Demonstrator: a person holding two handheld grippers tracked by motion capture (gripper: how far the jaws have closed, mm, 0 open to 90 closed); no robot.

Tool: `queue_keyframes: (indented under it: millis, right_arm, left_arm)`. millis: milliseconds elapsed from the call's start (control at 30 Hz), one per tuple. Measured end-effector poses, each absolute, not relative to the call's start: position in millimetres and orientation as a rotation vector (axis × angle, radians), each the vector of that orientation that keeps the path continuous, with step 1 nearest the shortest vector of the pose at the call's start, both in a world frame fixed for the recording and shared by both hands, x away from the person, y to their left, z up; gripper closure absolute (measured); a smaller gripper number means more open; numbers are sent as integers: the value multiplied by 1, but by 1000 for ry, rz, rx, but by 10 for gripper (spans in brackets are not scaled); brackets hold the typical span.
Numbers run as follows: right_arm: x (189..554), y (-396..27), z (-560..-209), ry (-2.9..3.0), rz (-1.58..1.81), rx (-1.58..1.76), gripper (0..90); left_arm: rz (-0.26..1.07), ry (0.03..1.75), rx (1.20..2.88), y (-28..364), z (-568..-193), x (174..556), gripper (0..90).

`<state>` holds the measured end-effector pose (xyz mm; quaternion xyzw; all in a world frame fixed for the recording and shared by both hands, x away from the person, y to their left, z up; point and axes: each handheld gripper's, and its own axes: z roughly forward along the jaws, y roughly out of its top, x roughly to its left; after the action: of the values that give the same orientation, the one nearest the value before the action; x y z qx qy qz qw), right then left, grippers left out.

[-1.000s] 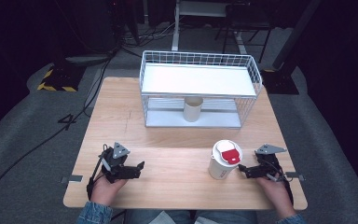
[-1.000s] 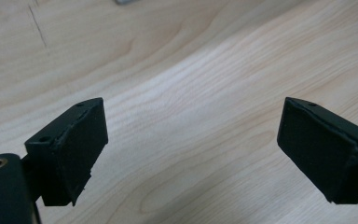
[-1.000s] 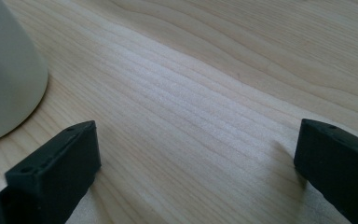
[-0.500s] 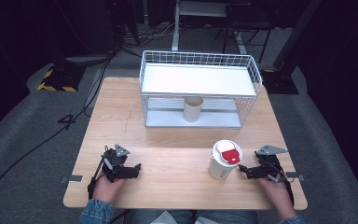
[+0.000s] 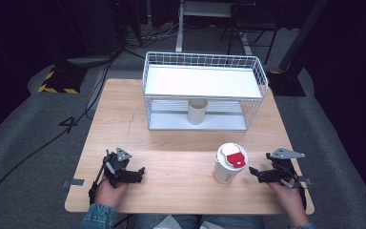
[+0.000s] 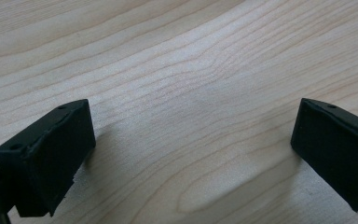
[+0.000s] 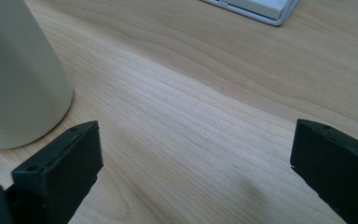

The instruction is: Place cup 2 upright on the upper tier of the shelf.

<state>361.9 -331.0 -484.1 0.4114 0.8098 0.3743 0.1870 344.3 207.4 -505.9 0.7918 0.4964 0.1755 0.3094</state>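
At the left of the high view, the left claw (image 5: 140,172) lies low over the wooden tabletop (image 5: 171,148), held in the person's left hand (image 5: 108,190) near the front edge. Its jaws have just been opening and now stand wide apart; the left gripper view shows nothing but bare wood grain between them, so it has hold of nothing. It points toward the middle of the tabletop, well apart from everything else.

Farther back, in the middle, stands a white wire basket rack (image 5: 205,90) with a flat white shelf on top. A small pale cup (image 5: 197,110) stands upright on its lower level, under the shelf.

Toward the front right stands a white paper cup with a red-and-white lid (image 5: 229,163), upright on the tabletop. The right claw (image 5: 253,172) points at it from the right, near it but seemingly not touching; the gap is small and hard to judge from above. In the right gripper view the cup's pale wall (image 7: 18,79) rises just beyond the left-hand jaw, outside the gap between the jaws. Those jaws stand wide, with bare wood between them, gripping nothing. The person's right hand (image 5: 288,193) holds this claw near the front right corner.
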Motion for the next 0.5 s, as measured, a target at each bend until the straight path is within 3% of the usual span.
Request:
queue_keyframes:
  millis: [500]
  right_arm:
    - [337,-327,-458,2276,1134,1107,32]
  left_arm:
    - [458,1303,2095,209,-506,346,5]
